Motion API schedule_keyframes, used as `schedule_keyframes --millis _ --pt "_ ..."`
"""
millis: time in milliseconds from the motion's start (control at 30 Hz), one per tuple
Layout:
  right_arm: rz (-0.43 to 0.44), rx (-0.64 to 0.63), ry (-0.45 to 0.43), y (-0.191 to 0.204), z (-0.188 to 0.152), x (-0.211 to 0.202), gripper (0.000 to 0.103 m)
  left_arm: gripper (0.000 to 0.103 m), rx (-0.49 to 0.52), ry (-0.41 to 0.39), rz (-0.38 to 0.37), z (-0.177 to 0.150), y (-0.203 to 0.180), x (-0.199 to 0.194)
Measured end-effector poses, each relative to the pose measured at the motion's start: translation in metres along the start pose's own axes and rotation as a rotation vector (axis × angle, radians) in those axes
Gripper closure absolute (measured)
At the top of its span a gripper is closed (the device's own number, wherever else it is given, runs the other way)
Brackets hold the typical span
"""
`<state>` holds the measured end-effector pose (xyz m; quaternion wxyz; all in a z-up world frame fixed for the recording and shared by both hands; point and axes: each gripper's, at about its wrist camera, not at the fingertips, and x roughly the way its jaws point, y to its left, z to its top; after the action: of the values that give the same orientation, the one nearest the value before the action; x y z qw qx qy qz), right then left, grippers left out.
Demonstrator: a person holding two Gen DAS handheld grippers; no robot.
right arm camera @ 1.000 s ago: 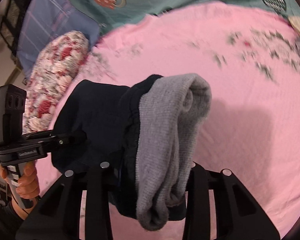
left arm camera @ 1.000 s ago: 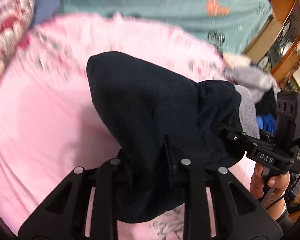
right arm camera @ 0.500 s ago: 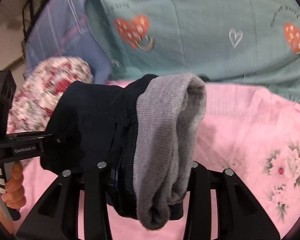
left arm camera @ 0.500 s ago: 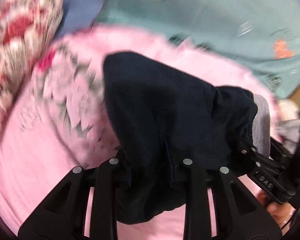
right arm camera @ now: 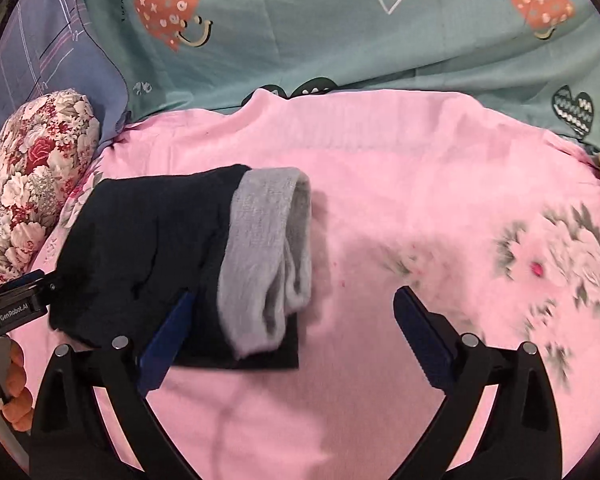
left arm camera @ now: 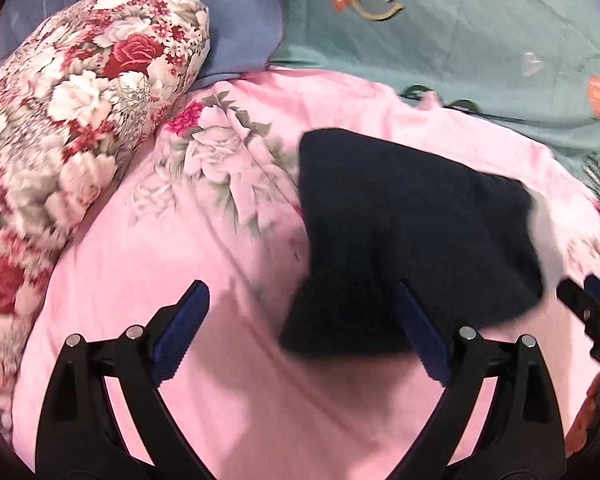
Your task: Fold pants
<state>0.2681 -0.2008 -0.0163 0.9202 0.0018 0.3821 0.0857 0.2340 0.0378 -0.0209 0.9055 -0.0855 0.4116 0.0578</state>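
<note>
Both the left gripper (left arm camera: 302,332) and right gripper (right arm camera: 294,330) just popped their jaws wide open, holding nothing, folded pants (right arm camera: 156,252) lying on the pink bed (right arm camera: 400,184).

Both grippers are black plastic frames with triangular cut-outs, silver screw heads at the joints and ridged blue pads (left arm camera: 182,332) on the fingers. The left gripper (right arm camera: 16,312) carries white "GenRobot.AI" lettering.

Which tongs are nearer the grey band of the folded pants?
Right. The right tongs stand open with one pad beside the grey band; the left tongs sit open at the dark end, farther away.
</note>
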Motion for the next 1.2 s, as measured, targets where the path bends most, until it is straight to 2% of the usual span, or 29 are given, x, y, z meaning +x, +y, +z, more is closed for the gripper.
schedule_keyframes --millis 133,267,433,533,633,767,833,933,1200 --pt "0.011 0.011 -0.079 0.012 -0.026 -0.048 0.003 0.007 -0.008 -0.019 0.007 -0.031 0.003 -0.027" --pt "-0.062 -0.005 -0.116 0.026 -0.044 -0.078 0.002 0.006 0.048 -0.088 0.038 -0.051 -0.006 -0.047" --pt "-0.100 0.040 -0.173 0.032 -0.071 -0.100 0.002 0.005 0.084 -0.127 0.019 -0.069 -0.014 -0.061" --pt "-0.130 0.066 -0.218 0.030 -0.088 -0.102 0.002 0.004 0.118 -0.135 0.020 -0.073 -0.022 -0.061" --pt "-0.107 0.059 -0.219 0.029 -0.090 -0.094 0.002 0.003 0.145 -0.121 0.056 -0.074 -0.027 -0.053" --pt "-0.124 0.027 -0.252 0.031 -0.093 -0.092 0.002 0.003 0.158 -0.089 0.065 -0.078 -0.029 -0.044" --pt "-0.111 0.023 -0.232 0.032 -0.095 -0.089 0.002 0.003 0.159 -0.068 0.060 -0.079 -0.030 -0.041" --pt "-0.098 0.021 -0.207 0.036 -0.098 -0.084 0.002 0.003 0.165 -0.084 0.074 -0.080 -0.030 -0.043" --pt "-0.104 0.007 -0.216 0.040 -0.100 -0.086 0.002 0.003 0.146 -0.071 0.061 -0.080 -0.028 -0.044"
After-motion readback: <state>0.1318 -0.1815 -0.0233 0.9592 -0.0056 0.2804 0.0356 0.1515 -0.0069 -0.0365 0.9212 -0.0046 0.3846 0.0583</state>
